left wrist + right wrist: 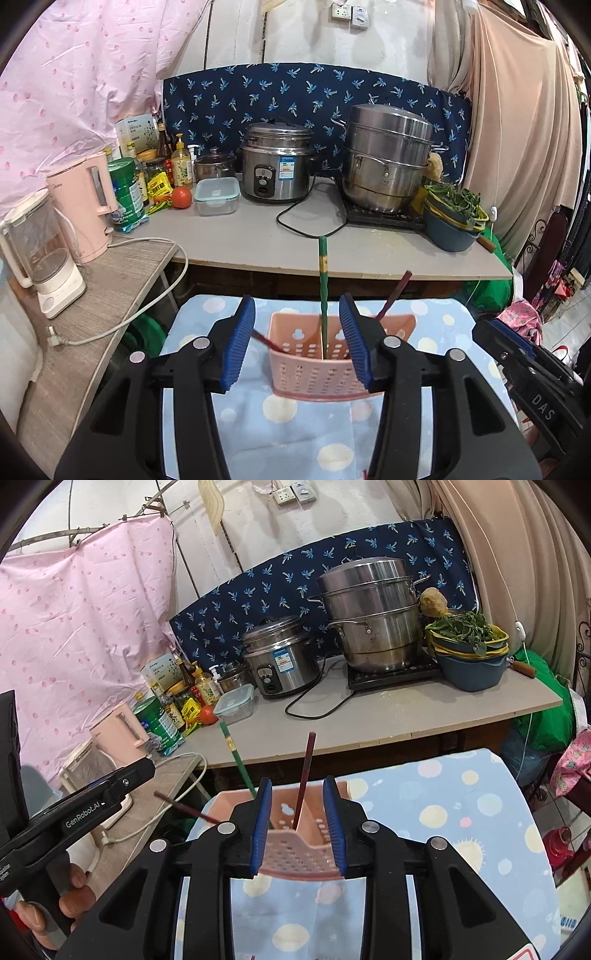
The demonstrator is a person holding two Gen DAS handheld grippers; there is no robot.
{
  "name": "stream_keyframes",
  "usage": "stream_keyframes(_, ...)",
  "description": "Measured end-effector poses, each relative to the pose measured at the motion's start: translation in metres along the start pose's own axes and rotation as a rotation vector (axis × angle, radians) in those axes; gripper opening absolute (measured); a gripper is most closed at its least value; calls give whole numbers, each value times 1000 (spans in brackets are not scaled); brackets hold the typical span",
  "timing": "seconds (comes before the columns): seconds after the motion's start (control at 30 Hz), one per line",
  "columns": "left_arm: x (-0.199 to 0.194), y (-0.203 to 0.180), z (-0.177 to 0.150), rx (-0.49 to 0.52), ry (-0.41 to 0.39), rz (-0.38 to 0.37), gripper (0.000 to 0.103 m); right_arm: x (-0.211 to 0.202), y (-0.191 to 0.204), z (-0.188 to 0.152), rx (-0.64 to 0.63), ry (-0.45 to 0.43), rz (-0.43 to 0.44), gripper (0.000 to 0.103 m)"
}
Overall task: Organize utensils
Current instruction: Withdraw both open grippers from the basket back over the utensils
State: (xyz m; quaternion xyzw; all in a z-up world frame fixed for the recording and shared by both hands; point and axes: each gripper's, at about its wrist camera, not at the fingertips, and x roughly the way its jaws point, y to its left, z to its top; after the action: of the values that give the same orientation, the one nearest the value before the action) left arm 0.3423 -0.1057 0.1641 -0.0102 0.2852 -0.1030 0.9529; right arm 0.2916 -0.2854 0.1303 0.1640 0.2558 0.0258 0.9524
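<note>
Chopsticks in pink basket point(314, 363) on dotted cloth: green chopstick point(323, 291), dark-red chopstick point(303, 779) upright. Left tool point(297, 345), right tool point(297, 825) both wide, empty. Placing step likely done; next, find remaining utensils.

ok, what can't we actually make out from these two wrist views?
- Basket interior and chopstick tips: both views, hidden by its perforated wall.
- Dark red chopstick outside the basket: its near end is hidden behind the left tool and right tool.
- Rice cooker label text: too small.
- Table front edge: cut off by the tool bodies.
</note>
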Motion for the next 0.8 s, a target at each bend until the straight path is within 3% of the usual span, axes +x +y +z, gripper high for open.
stream_keyframes(0.3,-37,6,-41,14,38,28,47,-40,4,-44,2,40,9,29)
stream_keyframes(0.8,-69,27,-158,15,209,59,47,-83,-5,-154,-27,202,-34,29)
